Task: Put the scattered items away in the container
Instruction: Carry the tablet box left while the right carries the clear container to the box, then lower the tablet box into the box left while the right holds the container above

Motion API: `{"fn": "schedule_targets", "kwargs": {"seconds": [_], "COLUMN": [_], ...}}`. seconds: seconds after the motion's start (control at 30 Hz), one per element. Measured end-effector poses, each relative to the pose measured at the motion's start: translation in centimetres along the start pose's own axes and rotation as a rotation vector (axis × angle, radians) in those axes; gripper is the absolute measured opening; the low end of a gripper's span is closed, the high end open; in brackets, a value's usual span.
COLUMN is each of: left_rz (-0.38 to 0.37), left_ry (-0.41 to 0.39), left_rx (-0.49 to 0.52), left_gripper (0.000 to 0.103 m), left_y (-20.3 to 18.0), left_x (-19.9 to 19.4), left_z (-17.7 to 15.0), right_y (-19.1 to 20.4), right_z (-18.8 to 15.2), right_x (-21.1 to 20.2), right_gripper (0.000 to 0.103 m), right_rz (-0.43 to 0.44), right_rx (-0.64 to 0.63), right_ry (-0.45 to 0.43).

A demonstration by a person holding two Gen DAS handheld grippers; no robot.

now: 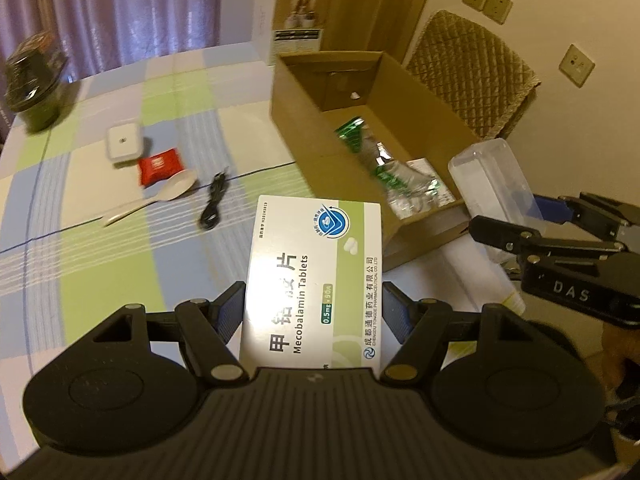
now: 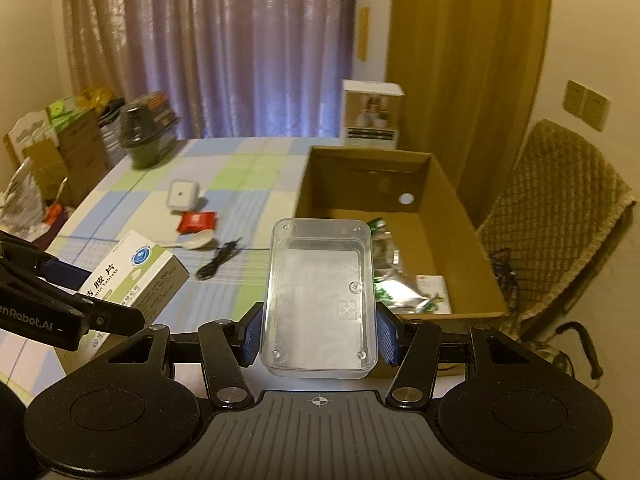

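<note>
Clear plastic box (image 2: 320,300) sits clamped in our right tool (image 2: 318,334); our left tool (image 1: 314,314) grips the tablet carton (image 1: 314,280), lower centre, near the cardboard container (image 1: 304,120).

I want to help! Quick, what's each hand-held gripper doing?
Left hand-held gripper: closed on the tablet box.
Right hand-held gripper: closed on the clear plastic tub.

Open-topped cardboard box (image 2: 460,216), packets (image 2: 400,280) inside
</note>
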State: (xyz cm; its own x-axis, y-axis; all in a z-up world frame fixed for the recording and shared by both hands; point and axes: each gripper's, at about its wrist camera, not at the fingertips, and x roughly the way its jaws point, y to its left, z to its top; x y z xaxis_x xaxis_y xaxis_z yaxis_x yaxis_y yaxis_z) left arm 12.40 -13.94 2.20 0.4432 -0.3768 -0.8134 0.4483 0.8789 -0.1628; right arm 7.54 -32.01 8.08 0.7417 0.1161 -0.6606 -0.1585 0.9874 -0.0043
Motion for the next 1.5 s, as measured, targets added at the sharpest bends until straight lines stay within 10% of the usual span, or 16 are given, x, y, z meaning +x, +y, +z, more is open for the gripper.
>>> {"fn": "schedule_targets", "kwargs": {"seconds": [0.97, 1.5], "left_rz": [-0.100, -0.146], "left_ry": [-0.034, -0.036], "left_rx": [0.028, -0.143], "left_gripper": [0.067, 0.067], "left_y": [-4.5, -5.2], "left_x": [3.5, 8.4], "left_z": [6.3, 11.3], "right_y": [-6.1, -10.2], "right_z": [1.7, 4.8], "right_x": [1.5, 5.2], "right_gripper": [0.058, 0.058], "right_rz": [-0.081, -0.103], "right_rx": [0.062, 0.066], "right_ry": [-0.003, 0.003]}}
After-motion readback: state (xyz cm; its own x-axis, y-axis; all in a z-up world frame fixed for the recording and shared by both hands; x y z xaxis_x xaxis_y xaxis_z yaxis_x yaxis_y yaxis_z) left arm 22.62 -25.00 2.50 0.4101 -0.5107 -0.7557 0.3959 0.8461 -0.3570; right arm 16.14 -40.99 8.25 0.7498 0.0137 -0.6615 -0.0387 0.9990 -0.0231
